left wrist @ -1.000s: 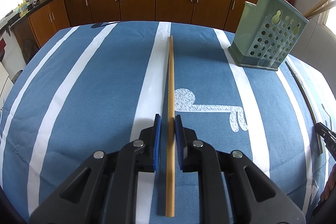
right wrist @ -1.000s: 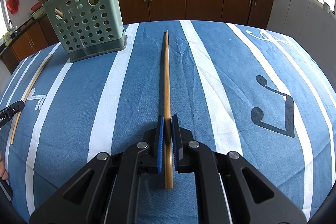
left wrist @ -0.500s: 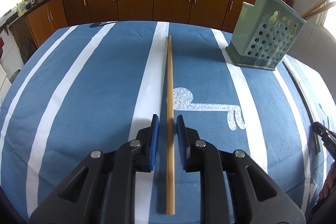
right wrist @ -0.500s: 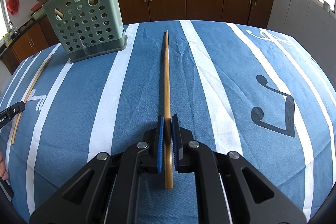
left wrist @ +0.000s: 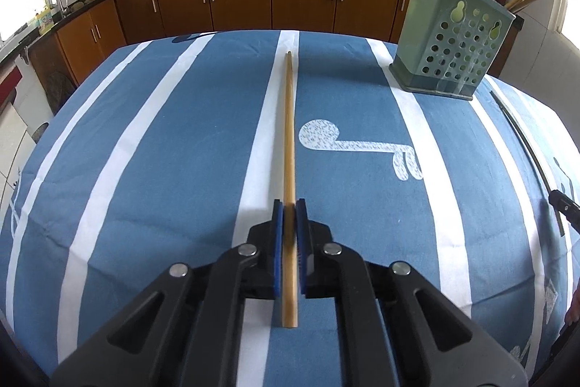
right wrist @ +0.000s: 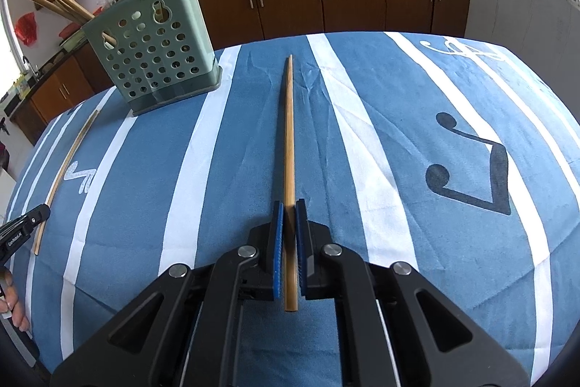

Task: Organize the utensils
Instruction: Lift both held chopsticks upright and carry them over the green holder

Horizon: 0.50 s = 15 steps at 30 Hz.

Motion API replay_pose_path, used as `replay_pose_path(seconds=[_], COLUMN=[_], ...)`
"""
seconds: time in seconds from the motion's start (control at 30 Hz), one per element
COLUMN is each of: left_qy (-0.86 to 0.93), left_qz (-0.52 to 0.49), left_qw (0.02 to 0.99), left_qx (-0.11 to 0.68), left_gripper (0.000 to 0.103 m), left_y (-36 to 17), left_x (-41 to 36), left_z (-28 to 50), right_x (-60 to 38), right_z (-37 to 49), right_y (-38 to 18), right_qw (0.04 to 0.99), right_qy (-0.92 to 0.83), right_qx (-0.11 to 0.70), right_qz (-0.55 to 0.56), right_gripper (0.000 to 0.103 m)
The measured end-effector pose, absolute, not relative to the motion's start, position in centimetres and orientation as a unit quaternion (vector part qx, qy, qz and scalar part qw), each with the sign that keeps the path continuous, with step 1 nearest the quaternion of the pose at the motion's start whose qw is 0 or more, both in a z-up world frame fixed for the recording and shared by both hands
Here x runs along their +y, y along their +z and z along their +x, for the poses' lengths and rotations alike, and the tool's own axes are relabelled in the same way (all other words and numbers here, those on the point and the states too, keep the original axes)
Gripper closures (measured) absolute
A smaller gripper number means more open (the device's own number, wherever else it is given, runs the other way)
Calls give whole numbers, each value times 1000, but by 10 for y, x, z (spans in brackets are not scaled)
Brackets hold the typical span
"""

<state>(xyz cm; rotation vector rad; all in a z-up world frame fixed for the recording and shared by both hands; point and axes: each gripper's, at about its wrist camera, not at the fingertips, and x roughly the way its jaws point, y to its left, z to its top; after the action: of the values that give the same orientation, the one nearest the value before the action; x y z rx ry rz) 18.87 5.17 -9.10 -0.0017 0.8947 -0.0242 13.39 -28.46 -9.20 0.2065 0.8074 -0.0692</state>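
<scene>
Left gripper (left wrist: 290, 205) jaws just closed, clamping long bamboo chopstick (left wrist: 289, 133); right gripper (right wrist: 289, 205) clenched on second bamboo chopstick (right wrist: 288, 133). Pale green perforated plastic utensil holder (right wrist: 154, 46) on blue white-striped tablecloth (right wrist: 398, 169). Only right view shows holder's chopstick tops uncut.

1. Small white letters on the black left gripper (right wrist: 21, 229), seen at the left edge of the right wrist view. Reads like "GenRobot.AI", but tiny and hard to be sure.
2. Music note signs printed on the blue striped tablecloth (right wrist: 471, 169). Shapes only, no words.
3. Labels on far boxes and bottles too small to read.
</scene>
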Motion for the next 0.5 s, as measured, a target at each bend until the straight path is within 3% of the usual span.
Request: replay_pose_path(seconds=[0.5], left_qy=[-31], left_qz=[-9], left_qw=[949], left_qx=[315], left_gripper=[95], left_y=[5], left_x=[51], left_z=[157], right_x=[-307], right_z=[114], right_y=[-21], right_qw=[952], right_qy=[-37], right_qx=[275], right_qz=[128], right_gripper=[96])
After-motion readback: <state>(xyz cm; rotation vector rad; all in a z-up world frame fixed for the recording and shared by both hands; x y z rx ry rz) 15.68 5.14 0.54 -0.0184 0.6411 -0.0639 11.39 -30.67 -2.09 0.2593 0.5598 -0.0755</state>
